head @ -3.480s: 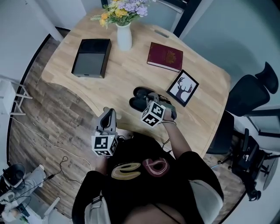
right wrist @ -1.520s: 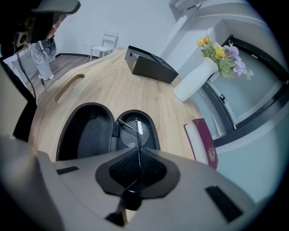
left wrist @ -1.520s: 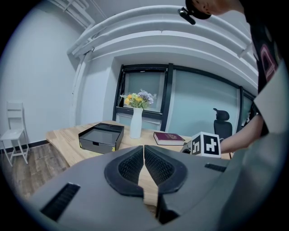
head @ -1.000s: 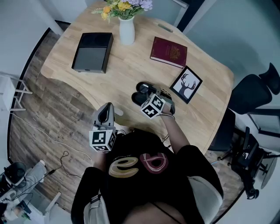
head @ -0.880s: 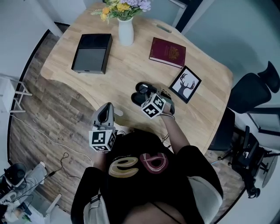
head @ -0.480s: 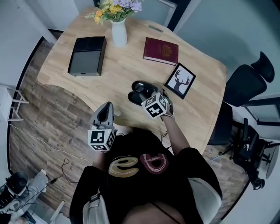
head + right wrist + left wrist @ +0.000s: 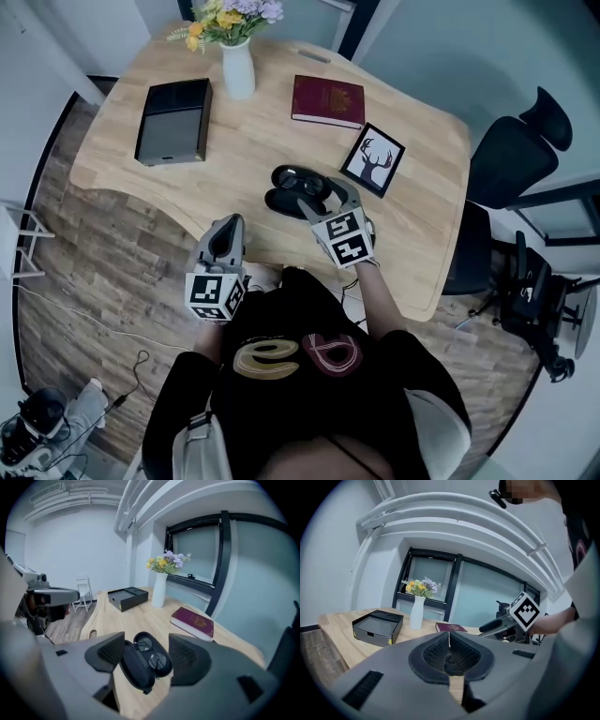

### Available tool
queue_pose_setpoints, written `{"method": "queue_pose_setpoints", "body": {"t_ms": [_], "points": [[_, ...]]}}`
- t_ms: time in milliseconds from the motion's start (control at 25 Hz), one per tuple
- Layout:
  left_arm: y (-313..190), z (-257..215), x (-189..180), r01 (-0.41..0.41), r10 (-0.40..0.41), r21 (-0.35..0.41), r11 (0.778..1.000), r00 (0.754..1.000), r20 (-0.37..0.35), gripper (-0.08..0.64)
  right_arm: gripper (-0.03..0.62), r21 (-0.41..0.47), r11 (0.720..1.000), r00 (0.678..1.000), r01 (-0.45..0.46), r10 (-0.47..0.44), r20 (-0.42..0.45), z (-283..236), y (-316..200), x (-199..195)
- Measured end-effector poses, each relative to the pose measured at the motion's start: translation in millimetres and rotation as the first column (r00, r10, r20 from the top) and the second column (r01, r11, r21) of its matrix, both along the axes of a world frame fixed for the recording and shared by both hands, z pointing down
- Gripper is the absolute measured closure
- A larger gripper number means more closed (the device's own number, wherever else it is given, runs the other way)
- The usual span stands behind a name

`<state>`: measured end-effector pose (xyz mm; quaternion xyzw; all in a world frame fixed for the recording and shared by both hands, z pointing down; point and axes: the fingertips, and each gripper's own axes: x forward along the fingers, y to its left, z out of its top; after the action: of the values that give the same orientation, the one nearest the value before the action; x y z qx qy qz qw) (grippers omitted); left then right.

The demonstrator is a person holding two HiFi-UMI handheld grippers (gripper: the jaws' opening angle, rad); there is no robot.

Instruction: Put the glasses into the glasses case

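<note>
The black glasses case (image 7: 284, 199) lies open on the wooden table (image 7: 422, 187) near its front edge. In the right gripper view the glasses (image 7: 151, 654) lie folded inside one half of the case (image 7: 132, 667). My right gripper (image 7: 147, 656) hangs above the case, tilted down at it, its jaws wide open with nothing held between them. In the head view the right gripper (image 7: 319, 195) sits just at the case's near right side. My left gripper (image 7: 228, 231) is off the table's front edge, pads (image 7: 449, 648) pressed together and empty.
At the back of the table stand a white vase of flowers (image 7: 237, 70), a black box (image 7: 173, 122) and a red book (image 7: 327, 101). A framed deer picture (image 7: 372, 159) lies right of the case. An office chair (image 7: 511, 173) stands beyond the table's right edge.
The right gripper has lifted off the case and drawn back toward the person. The case stays where it was. The left gripper has barely shifted.
</note>
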<state>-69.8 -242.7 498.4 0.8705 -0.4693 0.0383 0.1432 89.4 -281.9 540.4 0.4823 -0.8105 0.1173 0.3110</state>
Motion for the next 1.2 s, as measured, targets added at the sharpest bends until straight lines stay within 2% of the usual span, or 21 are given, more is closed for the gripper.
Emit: {"method": "queue_pose_setpoints", "body": {"t_ms": [360,480,680,920,1200], "points": [[10.4,-10.7,4.4,-0.054,0.054,0.006,0.999,0.998,-0.036,0.541,0.311,0.114,0.987,0.984,-0.112,0.094,0.153,-49.5,35.1,6.6],[13.4,-9.3,6.8,-0.085,0.084,-0.019,0.996,0.995,-0.050,0.541,0.311,0.146,0.978,0.979,-0.148,0.123,0.164,-63.2,43.3,12.3],[15.5,-15.8,3.4,-0.082,0.081,-0.010,0.997,0.995,-0.062,0.541,0.311,0.170,0.961,0.957,-0.216,0.174,0.234,-73.4,59.9,18.3],[17.1,-24.4,3.1,-0.070,0.070,0.008,0.998,0.994,-0.085,0.540,0.311,0.174,0.945,0.940,-0.278,0.231,0.250,-74.9,77.1,32.3],[24.4,-29.2,4.0,-0.069,0.070,0.014,0.998,0.993,-0.094,0.540,0.330,0.199,0.938,0.936,-0.285,0.226,0.271,-78.8,91.3,32.8]]}}
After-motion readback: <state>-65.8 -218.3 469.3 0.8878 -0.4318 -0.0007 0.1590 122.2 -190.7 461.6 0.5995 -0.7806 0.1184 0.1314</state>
